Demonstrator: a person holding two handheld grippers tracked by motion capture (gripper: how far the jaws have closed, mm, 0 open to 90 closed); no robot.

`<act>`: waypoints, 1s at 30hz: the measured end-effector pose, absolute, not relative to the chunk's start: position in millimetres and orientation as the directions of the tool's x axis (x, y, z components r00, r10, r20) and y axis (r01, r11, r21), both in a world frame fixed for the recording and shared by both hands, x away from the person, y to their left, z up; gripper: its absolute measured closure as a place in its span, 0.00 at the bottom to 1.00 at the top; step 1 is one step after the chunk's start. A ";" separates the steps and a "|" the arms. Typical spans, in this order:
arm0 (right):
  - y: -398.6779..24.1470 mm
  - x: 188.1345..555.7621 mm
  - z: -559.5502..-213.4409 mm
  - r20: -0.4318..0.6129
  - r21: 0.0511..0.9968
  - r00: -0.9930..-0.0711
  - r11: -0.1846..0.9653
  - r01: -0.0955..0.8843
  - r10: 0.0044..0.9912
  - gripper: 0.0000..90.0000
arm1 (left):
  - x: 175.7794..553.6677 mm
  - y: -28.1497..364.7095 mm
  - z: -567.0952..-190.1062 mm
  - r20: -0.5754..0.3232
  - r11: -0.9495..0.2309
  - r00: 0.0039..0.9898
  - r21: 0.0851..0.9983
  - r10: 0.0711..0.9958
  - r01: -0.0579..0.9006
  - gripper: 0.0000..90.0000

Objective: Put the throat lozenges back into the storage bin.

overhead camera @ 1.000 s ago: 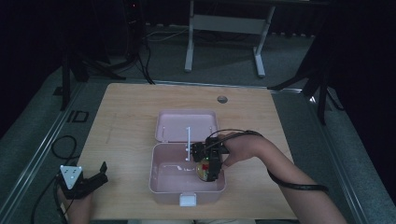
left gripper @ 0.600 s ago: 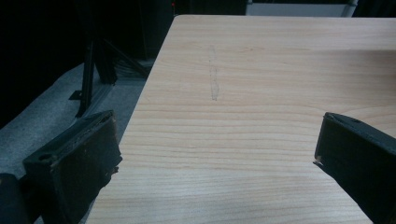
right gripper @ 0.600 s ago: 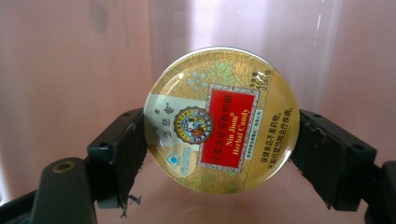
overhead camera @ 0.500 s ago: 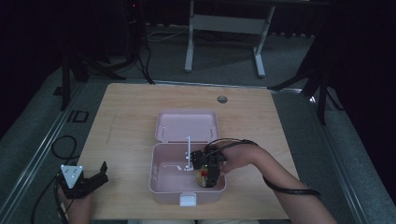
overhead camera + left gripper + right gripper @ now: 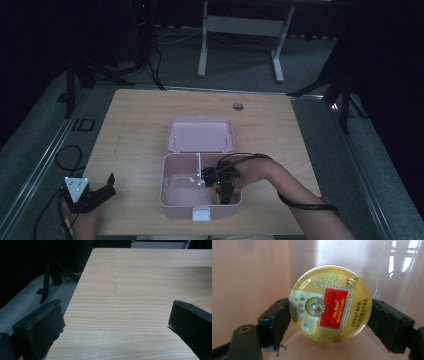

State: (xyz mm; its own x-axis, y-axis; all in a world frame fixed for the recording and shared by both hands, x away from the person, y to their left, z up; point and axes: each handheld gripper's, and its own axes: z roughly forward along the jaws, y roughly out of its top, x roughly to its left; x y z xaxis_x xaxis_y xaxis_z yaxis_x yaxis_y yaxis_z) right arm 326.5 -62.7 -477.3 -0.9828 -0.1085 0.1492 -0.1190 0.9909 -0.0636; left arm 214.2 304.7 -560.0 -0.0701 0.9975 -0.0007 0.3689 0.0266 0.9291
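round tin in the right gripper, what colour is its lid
Gold with a red label panel and a white patch; the round tin shows best in the right gripper view.

The right gripper clamps a round gold candy tin by its edges, seemingly inside the pink box

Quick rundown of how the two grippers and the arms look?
Both grippers are black with two blocky jaws. The left gripper carries a grey three-cornered plate with dark dots; a black cable loops off it. The right gripper trails a thin black cable too. Its pads look frayed. Forearms are bare, no sleeves.
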 end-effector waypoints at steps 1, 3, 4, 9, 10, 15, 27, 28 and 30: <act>-62.7 325.7 -477.2 0.158 -0.064 -0.981 0.991 -0.121 -0.110 0.19 | 214.2 304.8 -560.0 -0.002 0.028 -0.070 0.929 0.998 0.370 0.01; -62.5 324.4 -475.5 0.150 -0.060 -0.981 0.990 -0.129 -0.119 0.17 | 214.4 304.9 -559.9 -0.002 0.028 -0.070 0.928 0.998 0.372 0.01; -62.4 324.1 -474.2 0.152 -0.060 -0.982 0.990 -0.126 -0.115 0.17 | 214.5 304.8 -559.9 0.000 0.026 -0.069 0.927 0.998 0.373 0.01; -64.9 323.4 -460.5 0.135 -0.023 -0.984 0.992 -0.124 -0.120 0.17 | 214.9 304.4 -559.9 0.003 0.023 -0.068 0.926 0.998 0.376 0.01; -66.2 323.3 -456.6 0.138 -0.007 -0.983 0.993 -0.121 -0.119 0.17 | 215.0 304.3 -559.9 0.003 0.023 -0.068 0.926 0.998 0.377 0.01; -74.6 321.3 -435.5 0.127 0.053 -0.984 0.991 -0.120 -0.126 0.15 | 214.4 304.4 -559.9 0.006 0.020 -0.068 0.928 0.998 0.371 0.01; -128.3 322.7 -385.3 0.047 0.252 -0.998 0.967 -0.039 -0.052 0.15 | 214.4 304.5 -559.9 0.004 0.021 -0.067 0.928 0.998 0.372 0.01; -135.0 323.6 -382.9 0.044 0.262 -0.998 0.965 -0.030 -0.043 0.15 | 214.5 304.5 -559.9 0.004 0.021 -0.066 0.928 0.998 0.372 0.01; -149.2 324.7 -379.3 0.028 0.279 -0.999 0.960 -0.014 -0.023 0.15 | 214.5 304.5 -559.9 0.003 0.022 -0.067 0.928 0.998 0.373 0.01</act>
State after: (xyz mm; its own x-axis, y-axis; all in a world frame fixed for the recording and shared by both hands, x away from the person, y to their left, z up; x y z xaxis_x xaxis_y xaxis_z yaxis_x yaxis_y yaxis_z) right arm 324.7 -149.2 -379.3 -0.9993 -0.0226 0.0282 -0.0139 0.9603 0.2786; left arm 214.5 304.5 -559.9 -0.0673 0.9977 0.0034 0.3729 0.0220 0.9276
